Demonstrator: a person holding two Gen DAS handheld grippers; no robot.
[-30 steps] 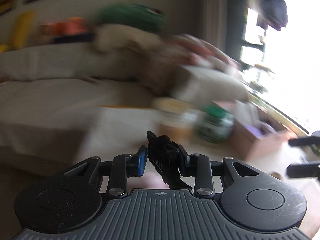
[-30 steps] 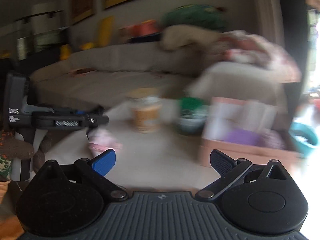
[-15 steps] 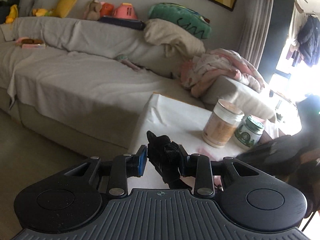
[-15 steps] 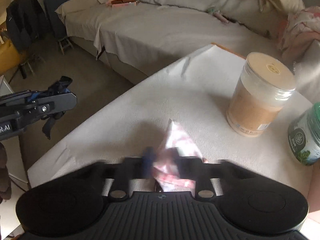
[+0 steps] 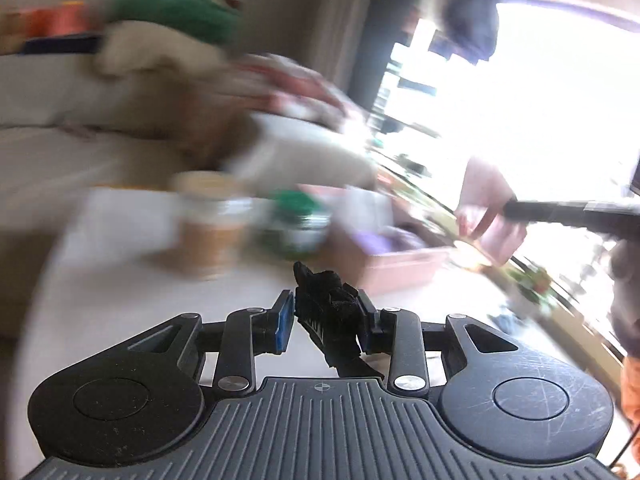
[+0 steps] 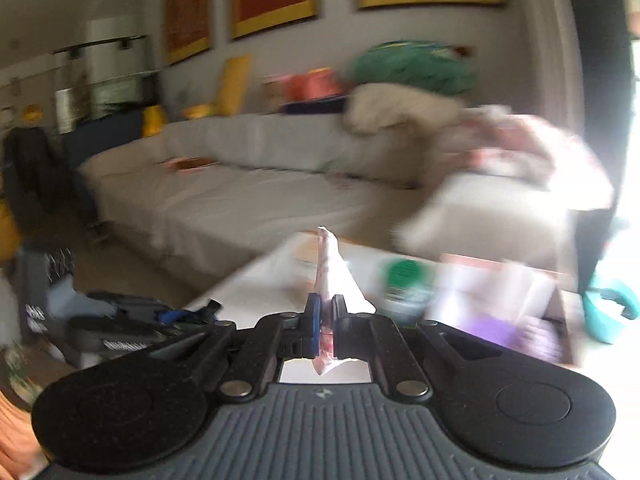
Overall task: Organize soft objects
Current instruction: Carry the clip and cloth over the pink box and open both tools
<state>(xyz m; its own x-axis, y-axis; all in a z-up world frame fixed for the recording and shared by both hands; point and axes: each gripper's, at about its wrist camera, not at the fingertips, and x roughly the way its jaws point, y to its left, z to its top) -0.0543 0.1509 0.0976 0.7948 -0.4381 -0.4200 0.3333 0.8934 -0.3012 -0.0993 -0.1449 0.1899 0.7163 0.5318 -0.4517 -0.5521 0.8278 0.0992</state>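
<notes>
a black soft item [image 5: 329, 312] is being held in the part-open left gripper [image 5: 325, 322] and a pink-white cloth [image 6: 331, 280] is being pinched in the nearly closed right gripper [image 6: 325, 320], while the cardboard box [image 6: 500, 304] ahead-right is not yet being reached.

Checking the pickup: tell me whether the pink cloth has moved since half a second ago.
Yes. The pink cloth, then lying on the white table, is now lifted clear of it, pinched in the right gripper.
</notes>
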